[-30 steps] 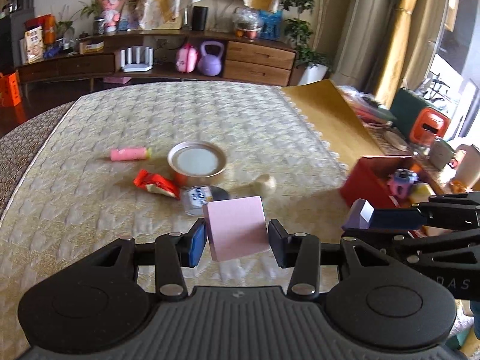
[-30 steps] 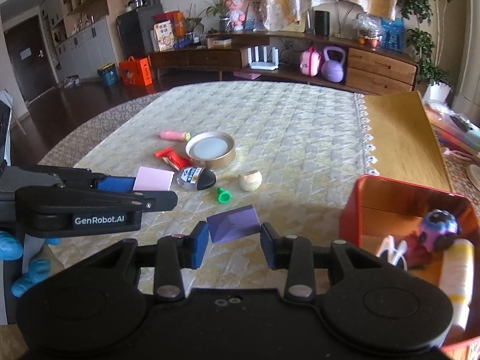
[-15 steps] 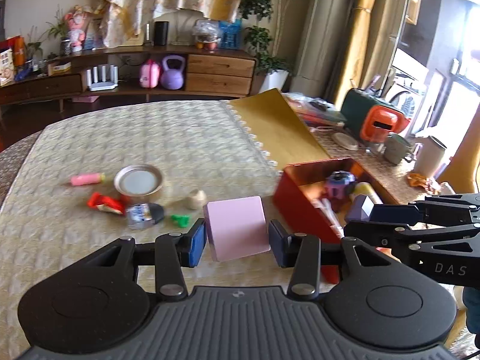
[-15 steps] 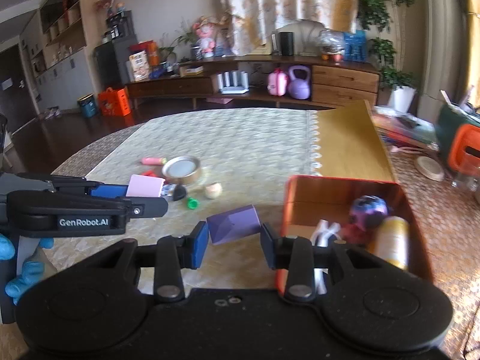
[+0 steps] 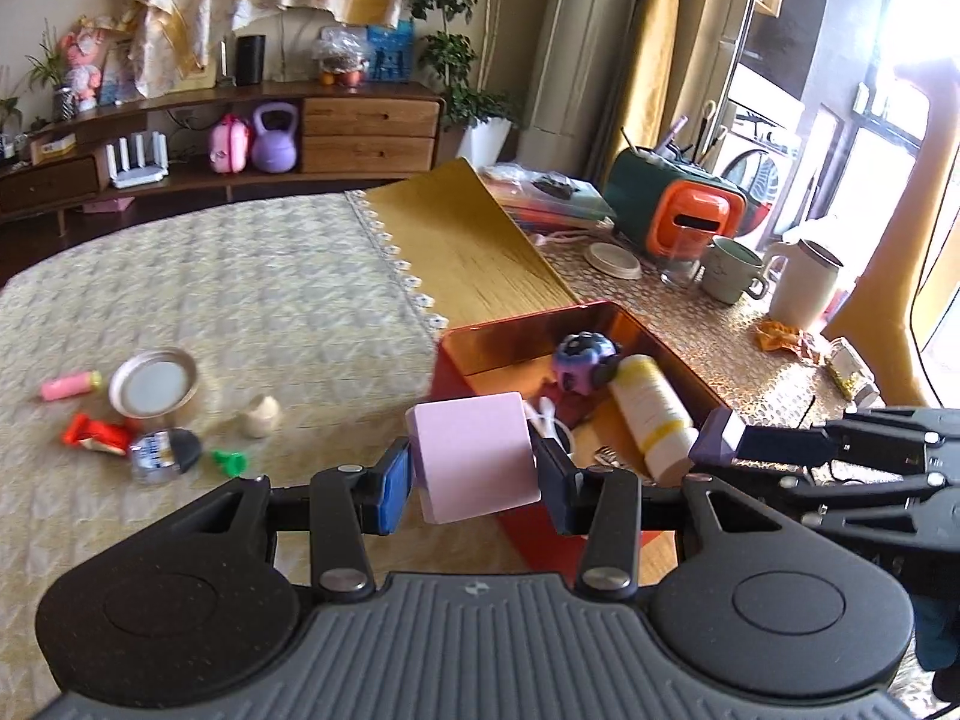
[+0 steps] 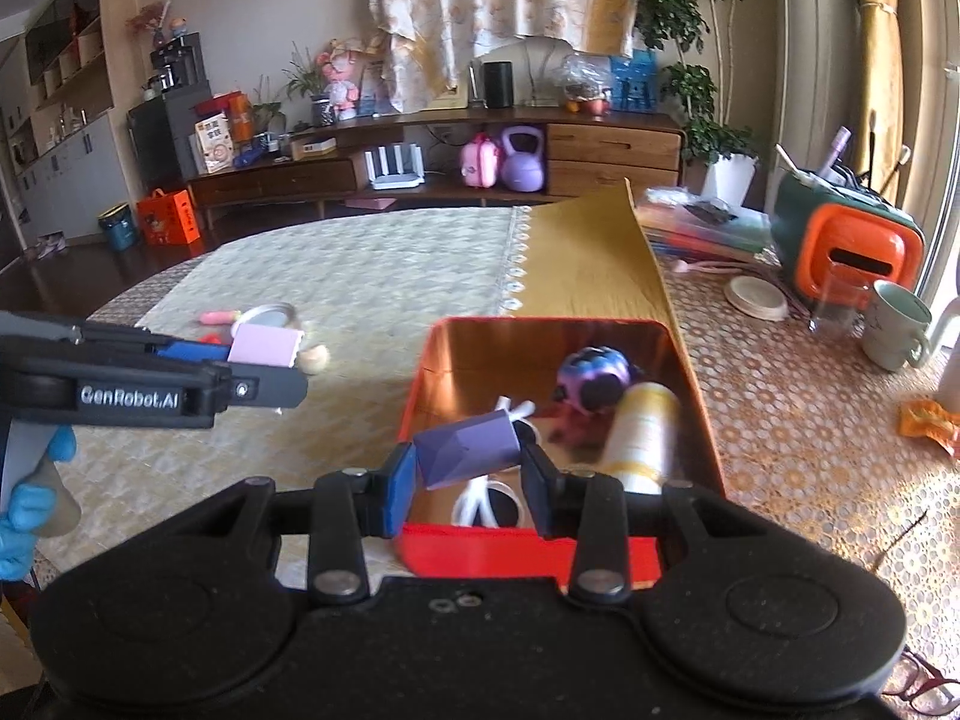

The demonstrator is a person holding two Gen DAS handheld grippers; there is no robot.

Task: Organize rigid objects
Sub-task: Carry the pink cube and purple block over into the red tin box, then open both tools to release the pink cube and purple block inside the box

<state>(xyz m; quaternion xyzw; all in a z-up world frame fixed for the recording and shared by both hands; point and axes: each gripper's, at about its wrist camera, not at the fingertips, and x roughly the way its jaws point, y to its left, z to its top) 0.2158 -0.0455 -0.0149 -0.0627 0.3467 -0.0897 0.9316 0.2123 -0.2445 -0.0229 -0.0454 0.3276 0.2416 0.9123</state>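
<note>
Closest to me, the left tongs (image 5: 474,468) are clamped on a pink block (image 5: 474,456), which hangs over the near corner of the red tin (image 5: 540,324). The right tongs (image 6: 468,468) are clamped on a purple faceted block (image 6: 465,447) just above the tin's near wall, over its open inside.

The risk I see is crowding. Both tongs come at the tin from the same near side, and from the left-hand camera the right tongs sit just beside the left ones; if both go in together, their fingers could knock and jar a block loose onto the desk (image 5: 240,300). The pink block looks to be over the tin's rim rather than its hollow, though the lens bends things and I cannot be sure; let go there, it might catch the wall and tumble outside.

Inside the tin lie a white-and-yellow bottle (image 5: 651,414), a purple-and-black ball (image 5: 585,360) and some white looped piece I cannot make out. A block dropped from height could bounce off the bottle, or set it rolling.

Beyond the tin's left side, well apart from it, the round lid (image 5: 153,381), pink tube (image 5: 66,385), green bit (image 5: 231,461) and the rest wait on the cloth.
</note>
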